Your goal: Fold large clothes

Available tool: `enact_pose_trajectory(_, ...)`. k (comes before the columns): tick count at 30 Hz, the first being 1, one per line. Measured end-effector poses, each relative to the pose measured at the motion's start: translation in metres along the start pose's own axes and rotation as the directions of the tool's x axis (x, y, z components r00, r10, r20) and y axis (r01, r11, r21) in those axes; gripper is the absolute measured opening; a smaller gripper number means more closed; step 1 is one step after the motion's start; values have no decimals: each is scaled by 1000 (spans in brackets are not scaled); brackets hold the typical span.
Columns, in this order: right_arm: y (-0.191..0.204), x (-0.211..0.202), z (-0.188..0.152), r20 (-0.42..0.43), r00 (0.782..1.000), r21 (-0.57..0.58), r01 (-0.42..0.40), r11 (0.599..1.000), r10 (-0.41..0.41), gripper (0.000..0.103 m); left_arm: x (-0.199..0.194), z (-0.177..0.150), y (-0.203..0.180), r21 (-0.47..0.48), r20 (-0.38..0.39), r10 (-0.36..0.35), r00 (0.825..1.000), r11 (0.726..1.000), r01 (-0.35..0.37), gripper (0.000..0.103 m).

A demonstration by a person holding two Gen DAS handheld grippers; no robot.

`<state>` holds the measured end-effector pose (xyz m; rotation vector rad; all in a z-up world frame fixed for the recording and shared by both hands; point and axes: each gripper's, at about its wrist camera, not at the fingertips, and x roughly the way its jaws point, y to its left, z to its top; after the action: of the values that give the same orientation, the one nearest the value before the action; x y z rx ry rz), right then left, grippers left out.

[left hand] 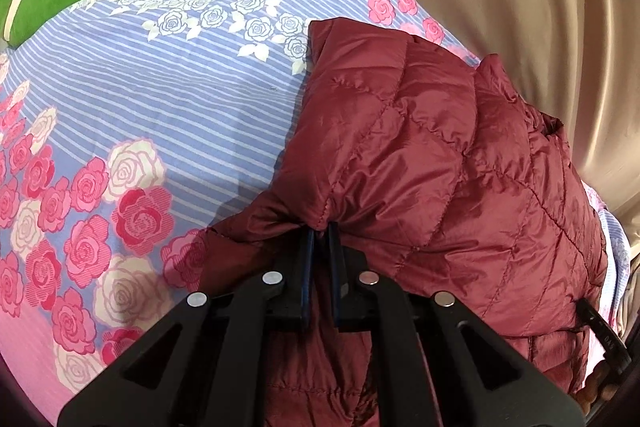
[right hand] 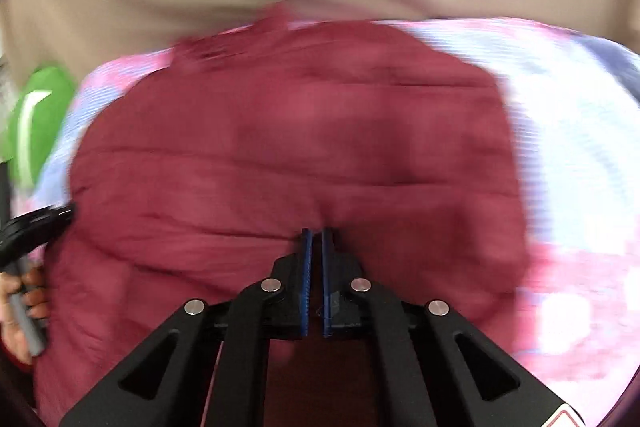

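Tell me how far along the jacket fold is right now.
Partly done: the maroon quilted jacket is already doubled over into a bunched heap on the floral bedsheet. In hand: the left hand-held gripper is pinching a jacket edge. The right hand-held gripper is shut at the fabric; blur hides whether it grips any. Left: flattening and squaring the heap into a neat fold.
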<state>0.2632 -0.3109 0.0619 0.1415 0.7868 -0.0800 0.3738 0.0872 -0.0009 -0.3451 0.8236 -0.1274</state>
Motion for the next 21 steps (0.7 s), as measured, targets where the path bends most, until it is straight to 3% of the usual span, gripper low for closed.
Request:
enact_pose_trajectory(3, -50, -13, 6, -6, 987, 128, 163, 978, -163, 4, -1, 0, -1, 4, 2, 8, 1000, 1000, -8, 7)
enact_pose_trajectory(4, -53, -23, 12, 20, 988, 156, 147, 977, -152, 15, -1, 0, -1, 5, 2, 11, 1000, 1000, -11, 7)
enact_pose_trajectory(5, -46, -30, 16, 51, 991, 156, 117, 981, -126, 15, -1, 0, -2, 5, 2, 12, 1000, 1000, -12, 7)
enact_pose_trajectory(8, 30, -41, 42, 116, 991, 43, -67, 997, 61, 15, -1, 0, -2, 6, 3, 12, 1000, 1000, -12, 7)
enact_pose_trajectory(12, 159, -5, 67, 51, 975, -185, -204, 961, 216, 14, -2, 1, -1, -4, 2, 2, 1000, 1000, -2, 7)
enact_pose_trajectory(16, 257, 64, 70, -44, 974, -297, -225, 928, 222, 15, -2, 1, 0, -8, 3, -1, 1000, 1000, 1, 7)
enact_pose_trajectory(18, 270, 79, 59, -61, 979, -322, -203, 925, 193, 14, -2, 0, 1, -11, 4, -5, 1000, 1000, 5, 7)
enact_pose_trajectory(21, 264, 94, 56, -48, 988, -338, -152, 929, 145, 1, -2, 0, 2, -12, 4, -7, 1000, 1000, 7, 7)
